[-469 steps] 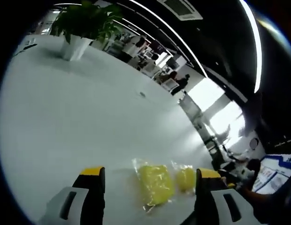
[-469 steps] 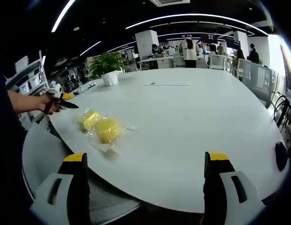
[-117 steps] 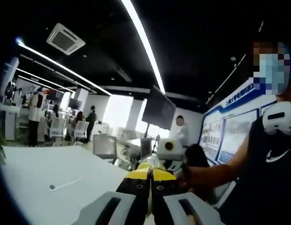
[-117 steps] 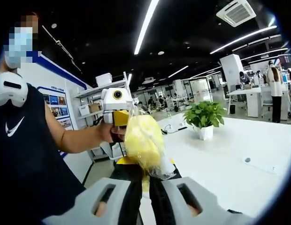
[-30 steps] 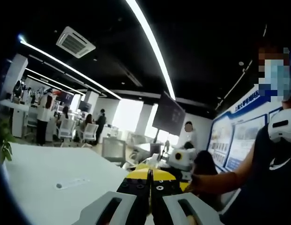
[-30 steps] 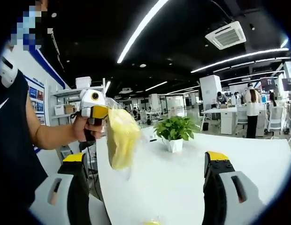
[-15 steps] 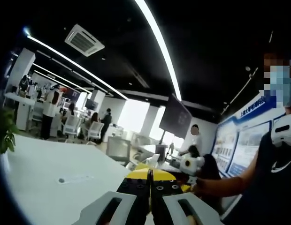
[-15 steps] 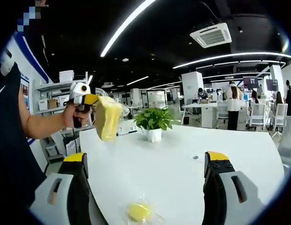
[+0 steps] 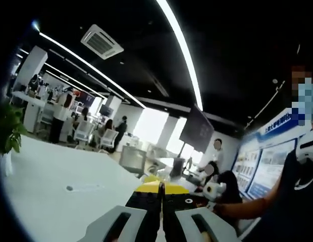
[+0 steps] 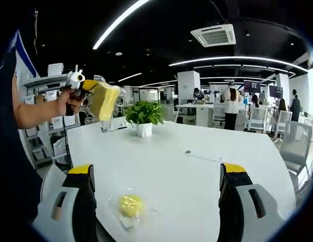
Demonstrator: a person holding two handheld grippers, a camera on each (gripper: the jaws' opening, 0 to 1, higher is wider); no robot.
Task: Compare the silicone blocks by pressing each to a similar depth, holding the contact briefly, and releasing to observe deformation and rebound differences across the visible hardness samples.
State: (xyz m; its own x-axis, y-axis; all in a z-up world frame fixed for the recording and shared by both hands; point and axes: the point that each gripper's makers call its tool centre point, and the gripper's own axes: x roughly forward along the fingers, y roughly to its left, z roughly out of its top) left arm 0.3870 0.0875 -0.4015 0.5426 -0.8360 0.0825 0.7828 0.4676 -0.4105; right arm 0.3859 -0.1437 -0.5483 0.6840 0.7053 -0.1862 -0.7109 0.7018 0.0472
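In the right gripper view, my left gripper (image 10: 85, 84), held up in a hand at the upper left, is shut on the plastic bag of a yellow silicone block (image 10: 103, 100) that hangs over the table's far left edge. A smaller yellow block in a clear bag (image 10: 128, 205) lies on the white table (image 10: 197, 166), low between my right gripper's (image 10: 157, 174) open jaws, which hold nothing. In the left gripper view, the left gripper (image 9: 161, 187) has its jaws pressed together, with a sliver of yellow just past the tips. The right gripper (image 9: 215, 190) shows there in a hand at the right.
A potted plant (image 10: 144, 117) stands at the table's far side, its leaves (image 9: 7, 132) at the left edge in the left gripper view. A small dark mark (image 10: 187, 151) lies mid-table. People, desks and chairs stand in the office behind. The person's dark-clothed body is close on the left.
The right gripper has drawn back from the held block, staying open. The smaller bagged block has come into view on the table. The left gripper keeps its hold, now farther up and left.
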